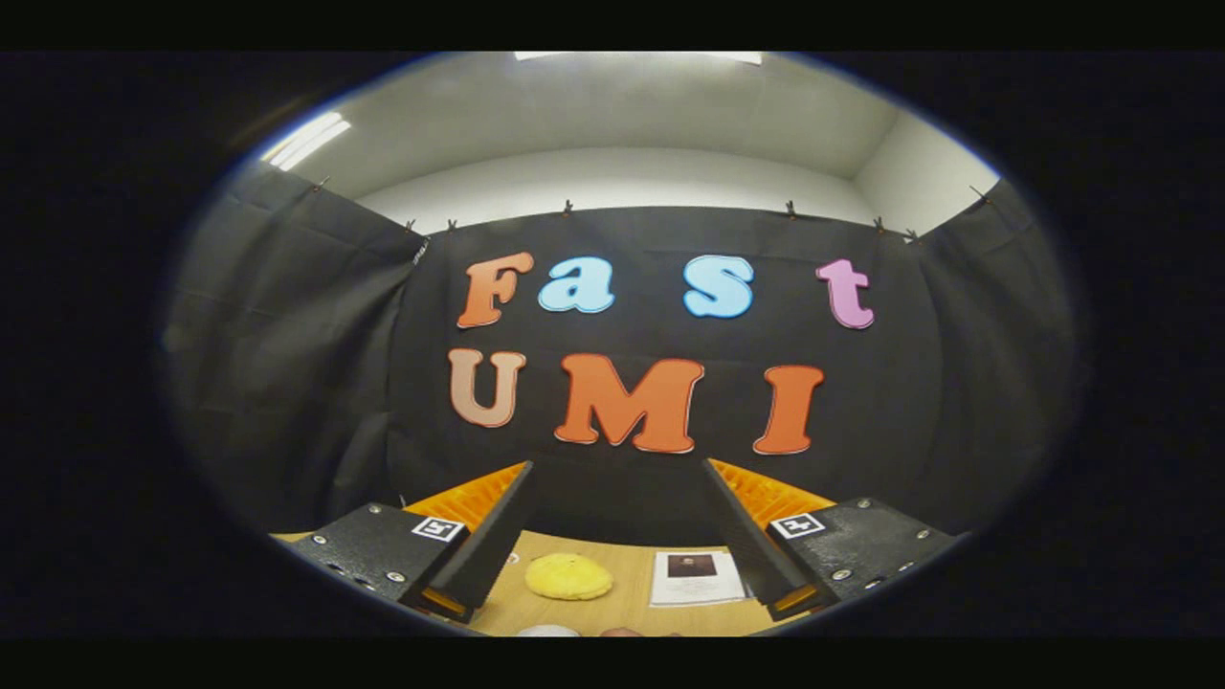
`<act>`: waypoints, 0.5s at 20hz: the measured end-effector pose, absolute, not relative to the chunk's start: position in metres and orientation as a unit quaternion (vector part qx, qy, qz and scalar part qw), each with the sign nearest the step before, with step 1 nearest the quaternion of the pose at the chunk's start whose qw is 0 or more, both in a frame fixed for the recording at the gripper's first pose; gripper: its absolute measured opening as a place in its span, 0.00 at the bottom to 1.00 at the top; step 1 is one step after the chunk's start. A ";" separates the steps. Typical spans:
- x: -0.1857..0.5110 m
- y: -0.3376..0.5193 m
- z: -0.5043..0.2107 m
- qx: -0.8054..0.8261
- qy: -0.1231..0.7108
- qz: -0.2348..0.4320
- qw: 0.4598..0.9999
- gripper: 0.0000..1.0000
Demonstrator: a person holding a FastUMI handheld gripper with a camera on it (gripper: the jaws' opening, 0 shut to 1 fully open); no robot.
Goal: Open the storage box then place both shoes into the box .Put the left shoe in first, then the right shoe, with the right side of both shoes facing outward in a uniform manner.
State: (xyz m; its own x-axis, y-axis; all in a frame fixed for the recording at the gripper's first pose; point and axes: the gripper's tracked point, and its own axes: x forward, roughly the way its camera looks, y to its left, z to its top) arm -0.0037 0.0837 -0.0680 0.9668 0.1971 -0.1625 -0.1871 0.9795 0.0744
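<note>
A yellow shoe lies on the wood table, between the fingers & low in the gap, not touched by either. Just right of it sits a white card w/ a dark picture. A pale rounded thing pokes in nearest the camera, too cut off to tell what it is. The gripper is held level, fingers spread wide w/ nothing between them, tips pointing at the black cloth wall. Above the cloth: white wall & ceiling lights.
</note>
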 end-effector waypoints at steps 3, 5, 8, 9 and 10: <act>-0.008 0.106 -0.095 0.041 0.124 0.126 0.983 1.00; -0.017 0.125 -0.120 0.052 0.162 0.155 0.973 1.00; -0.037 0.158 -0.172 0.083 0.244 0.197 0.946 1.00; -0.047 0.168 -0.193 0.095 0.281 0.211 0.931 1.00; -0.059 0.180 -0.213 0.110 0.316 0.223 0.916 1.00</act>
State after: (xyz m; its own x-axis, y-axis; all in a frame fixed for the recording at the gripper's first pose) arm -0.0593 0.1798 -0.2135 0.7011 0.4781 -0.5290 -0.3395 0.8763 0.3419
